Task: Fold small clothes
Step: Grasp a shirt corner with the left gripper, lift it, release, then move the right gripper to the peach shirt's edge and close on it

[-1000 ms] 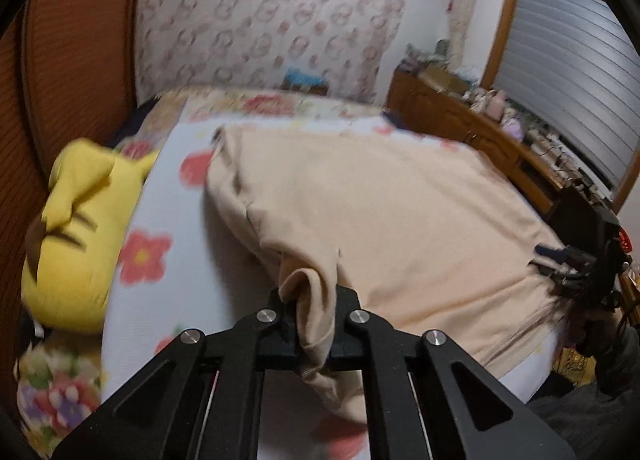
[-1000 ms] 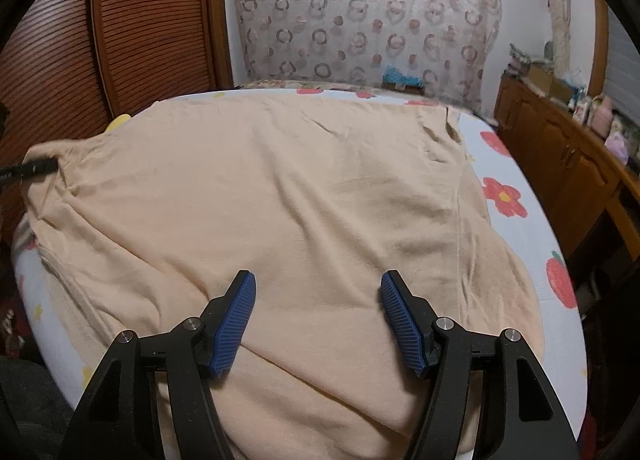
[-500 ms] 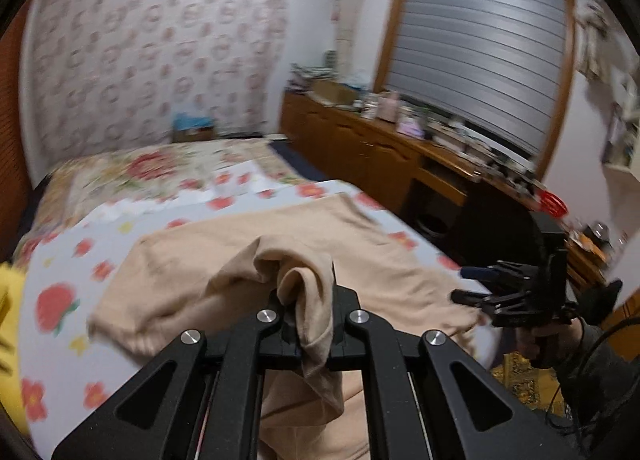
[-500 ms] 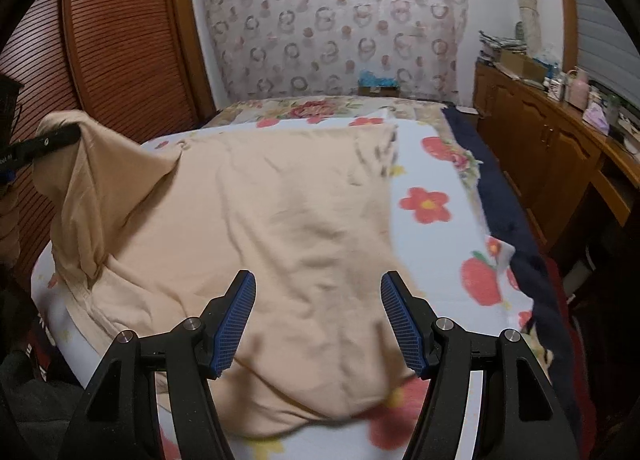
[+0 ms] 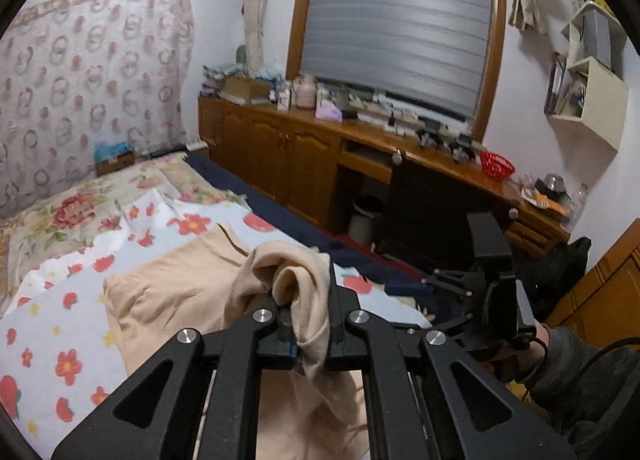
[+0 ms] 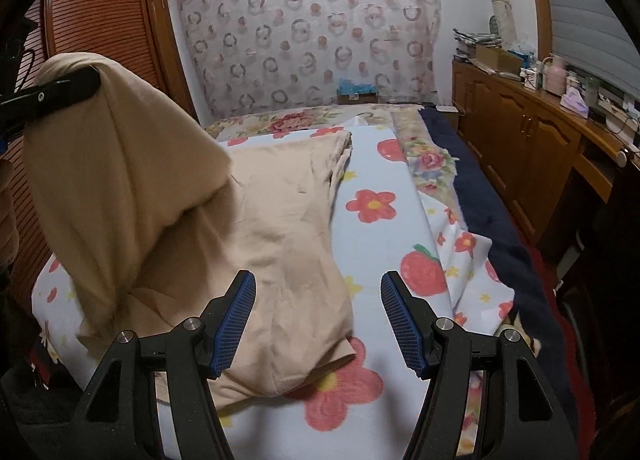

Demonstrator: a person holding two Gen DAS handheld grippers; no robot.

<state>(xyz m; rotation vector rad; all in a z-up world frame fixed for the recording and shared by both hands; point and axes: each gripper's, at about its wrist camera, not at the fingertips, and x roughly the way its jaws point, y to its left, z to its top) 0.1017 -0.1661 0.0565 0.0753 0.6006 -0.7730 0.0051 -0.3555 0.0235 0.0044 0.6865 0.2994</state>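
My left tongs (image 5: 310, 324) pinch the beige garment (image 6: 256, 228), fabric hiding the pads. It drapes from 10 o'clock onto the bed (image 6: 380, 244). My right tongs (image 6: 318, 320) are spread, nothing between.

Bunched beige shirt (image 5: 298, 300) totally covers the left gripper's fingers (image 5: 335, 312). Stuff on the counter (image 5: 360, 128) at 12 o'clock is too blurry to tell. Shirt's hem runs off frame at 6.

beige garment (image 6: 280, 220); pale blue sheet (image 6: 380, 244), red flowers.
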